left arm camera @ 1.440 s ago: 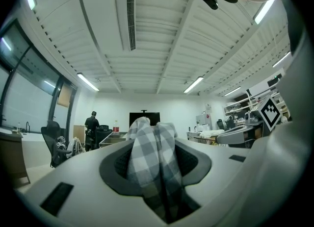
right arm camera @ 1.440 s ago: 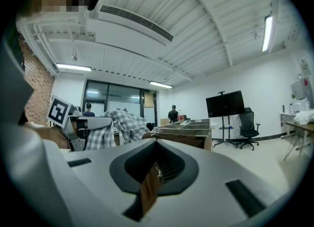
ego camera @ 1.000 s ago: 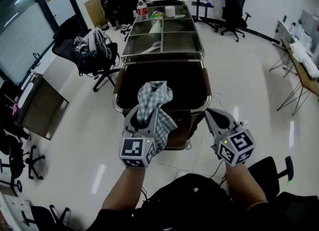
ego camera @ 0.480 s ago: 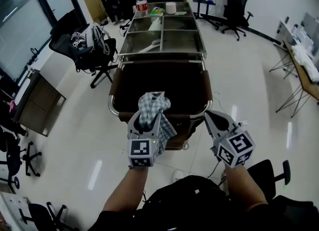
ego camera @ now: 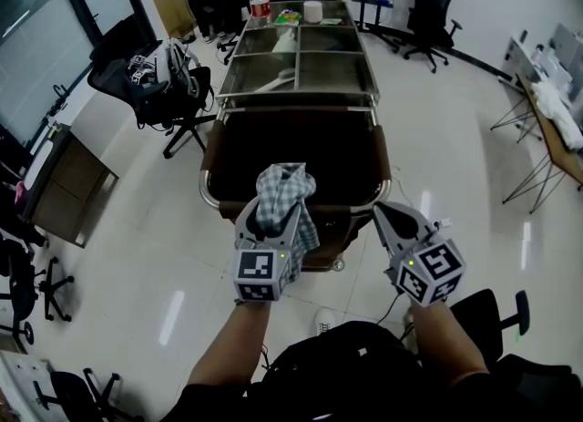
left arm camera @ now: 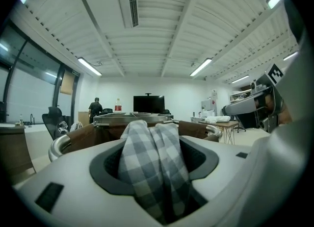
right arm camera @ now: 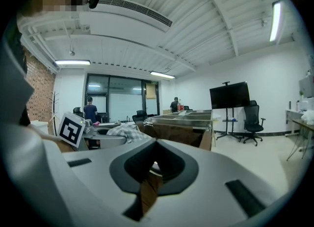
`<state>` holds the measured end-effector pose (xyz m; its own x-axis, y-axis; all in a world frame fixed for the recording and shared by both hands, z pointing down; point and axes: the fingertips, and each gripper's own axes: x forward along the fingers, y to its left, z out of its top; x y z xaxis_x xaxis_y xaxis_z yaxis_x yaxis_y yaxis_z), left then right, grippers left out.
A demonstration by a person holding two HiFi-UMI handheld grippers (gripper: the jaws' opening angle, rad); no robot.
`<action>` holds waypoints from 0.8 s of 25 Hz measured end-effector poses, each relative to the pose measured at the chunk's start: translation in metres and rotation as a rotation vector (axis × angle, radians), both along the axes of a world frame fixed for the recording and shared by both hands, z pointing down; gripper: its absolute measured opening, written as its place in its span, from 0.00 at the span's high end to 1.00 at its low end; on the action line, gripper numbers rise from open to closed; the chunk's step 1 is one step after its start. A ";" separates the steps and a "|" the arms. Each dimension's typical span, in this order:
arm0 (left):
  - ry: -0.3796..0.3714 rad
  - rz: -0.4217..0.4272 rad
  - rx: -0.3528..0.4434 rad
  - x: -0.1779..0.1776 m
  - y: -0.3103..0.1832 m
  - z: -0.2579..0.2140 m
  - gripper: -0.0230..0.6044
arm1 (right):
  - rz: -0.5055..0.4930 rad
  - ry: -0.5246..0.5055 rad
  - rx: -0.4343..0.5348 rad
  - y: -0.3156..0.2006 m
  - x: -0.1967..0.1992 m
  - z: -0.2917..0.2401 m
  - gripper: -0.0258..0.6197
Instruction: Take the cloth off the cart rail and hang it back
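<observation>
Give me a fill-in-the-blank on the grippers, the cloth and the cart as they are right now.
Of the left gripper and the right gripper, the ____ one grips the cloth.
The cart has a metal top split into ____ compartments.
A bottle stands at the cart's ____ end, away from the person.
Missing words: left; four; far.

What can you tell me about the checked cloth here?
The cloth is soft grey-and-white checked fabric, bunched into folds and clamped in the left gripper. Its top puffs above the jaws, a tail hangs beside them. It sits over the cart's near rail; contact with the rail cannot be told.
</observation>
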<state>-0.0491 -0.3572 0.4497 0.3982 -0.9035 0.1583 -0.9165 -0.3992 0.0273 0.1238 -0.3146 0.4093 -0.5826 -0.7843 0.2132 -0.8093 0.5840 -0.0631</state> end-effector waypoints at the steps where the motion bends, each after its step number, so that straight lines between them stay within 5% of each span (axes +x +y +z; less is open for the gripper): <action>1: 0.001 0.006 -0.002 0.000 0.001 0.000 0.52 | 0.001 0.001 -0.001 0.001 -0.001 0.000 0.94; 12: -0.015 0.002 -0.002 -0.012 0.016 -0.012 0.46 | 0.007 -0.005 0.018 0.023 -0.008 -0.010 0.94; 20: -0.012 -0.027 0.078 -0.020 0.027 -0.042 0.45 | -0.024 -0.026 0.043 0.022 -0.015 -0.016 0.94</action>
